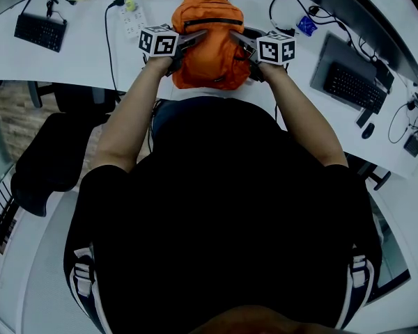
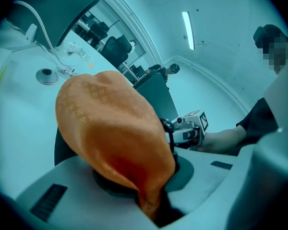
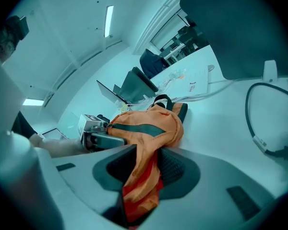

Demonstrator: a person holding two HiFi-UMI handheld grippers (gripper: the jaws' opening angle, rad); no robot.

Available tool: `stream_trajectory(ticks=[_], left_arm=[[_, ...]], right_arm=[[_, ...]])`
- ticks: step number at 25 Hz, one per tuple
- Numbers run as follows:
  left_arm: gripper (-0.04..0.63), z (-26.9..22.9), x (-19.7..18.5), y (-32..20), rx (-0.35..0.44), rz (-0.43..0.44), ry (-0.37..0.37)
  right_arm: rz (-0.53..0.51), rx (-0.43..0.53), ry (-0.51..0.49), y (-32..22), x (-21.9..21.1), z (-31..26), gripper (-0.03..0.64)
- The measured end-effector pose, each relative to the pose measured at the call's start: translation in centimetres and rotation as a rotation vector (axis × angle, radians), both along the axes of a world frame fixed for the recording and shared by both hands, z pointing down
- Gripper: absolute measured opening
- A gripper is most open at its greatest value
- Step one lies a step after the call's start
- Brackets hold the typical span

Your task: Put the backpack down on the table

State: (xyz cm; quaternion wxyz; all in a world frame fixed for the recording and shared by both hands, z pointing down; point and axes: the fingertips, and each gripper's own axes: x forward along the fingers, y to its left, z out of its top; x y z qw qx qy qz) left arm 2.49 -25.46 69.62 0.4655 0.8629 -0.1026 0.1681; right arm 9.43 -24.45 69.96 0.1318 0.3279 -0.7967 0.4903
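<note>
The backpack [image 1: 210,47] is being rested on the desk [image 1: 76,65], with release seemingly underway. Its fabric is being pinched by the left claw [image 1: 197,37] while hanging slack inside the spread right claw [image 1: 237,37]. Left-side letting-go is being called for next.

Black short-sleeved shirt [image 1: 223,207], white side stripes [image 1: 82,284], marker-cube-topped left claw [image 1: 198,37] and right claw [image 1: 238,37].

Backpack [image 1: 210,47] on table [image 1: 90,65] (btwn L tool [image 1: 198,37], R tool [image 1: 237,37])
</note>
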Motion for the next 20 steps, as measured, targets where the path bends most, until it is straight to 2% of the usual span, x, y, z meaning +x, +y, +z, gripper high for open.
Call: stream_trajectory(ticks=[2,4,7,13,20], left_arm=[[0.093,0.1,-0.3,0.0,0.008,-0.009,-0.015],[0.153,0.3,-0.6,0.1,0.018,-0.012,-0.035],[0.208,0.6,-1.1,0.3,0.034,-0.024,-0.056],[0.264,1.2,-2.6,1.5,0.041,-0.044,-0.101],[0.285,1.3,-5.2,2.3,0.035,-0.1,-0.135]], right_arm=[[0.003,0.006,0.015,0.2,0.2,0.2,0.174],[0.013,0.017,0.013,0.2,0.3,0.1,0.2],[0.033,0.033,0.013,0.3,0.6,-0.1,0.229],[0.063,0.031,0.036,0.9,1.6,-0.2,0.252],[0.08,0.032,0.058,2.2,2.4,-0.6,0.255]])
